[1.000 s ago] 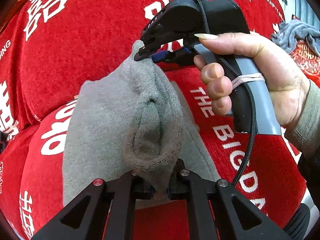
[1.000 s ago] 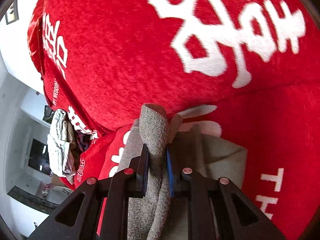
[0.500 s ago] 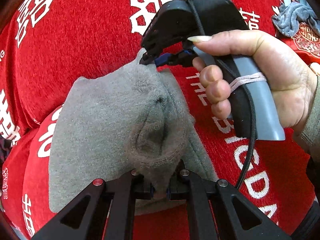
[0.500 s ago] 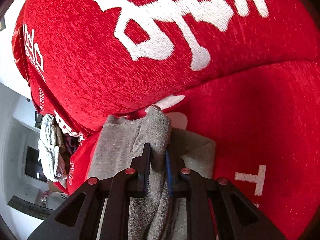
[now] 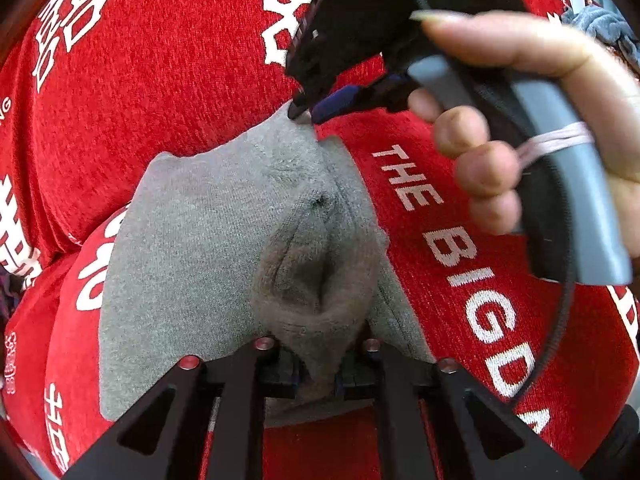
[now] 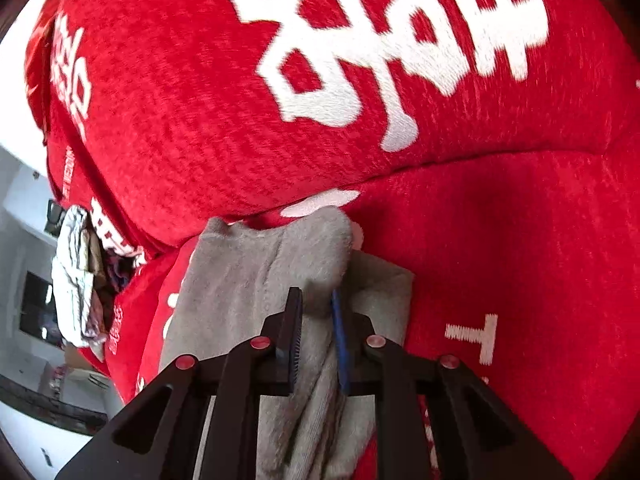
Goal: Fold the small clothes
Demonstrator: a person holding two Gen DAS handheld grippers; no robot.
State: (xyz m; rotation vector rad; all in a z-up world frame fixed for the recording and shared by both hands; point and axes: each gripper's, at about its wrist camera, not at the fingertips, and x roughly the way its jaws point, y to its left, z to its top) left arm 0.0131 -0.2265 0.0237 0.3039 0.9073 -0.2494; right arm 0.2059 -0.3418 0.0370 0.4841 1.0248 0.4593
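Note:
A small grey knit garment (image 5: 192, 248) lies on a red cloth with white lettering (image 5: 168, 92). My left gripper (image 5: 320, 376) is shut on a bunched fold at its near edge. My right gripper (image 5: 306, 114), held by a hand, pinches the far corner of the same garment; in the right wrist view the right gripper (image 6: 316, 336) has its jaws slightly apart with the grey garment (image 6: 256, 276) between them. The garment's top layer is doubled over toward the far side.
The red cloth (image 6: 360, 128) covers a cushioned seat and backrest. A grey bundle of fabric (image 5: 600, 20) lies at the far right. A pale crumpled cloth (image 6: 74, 276) hangs past the seat's left end, with a room beyond.
Both grippers carried the grey garment's edge farther over, spreading it flatter and wider. The right gripper's jaws have parted a little around the cloth.

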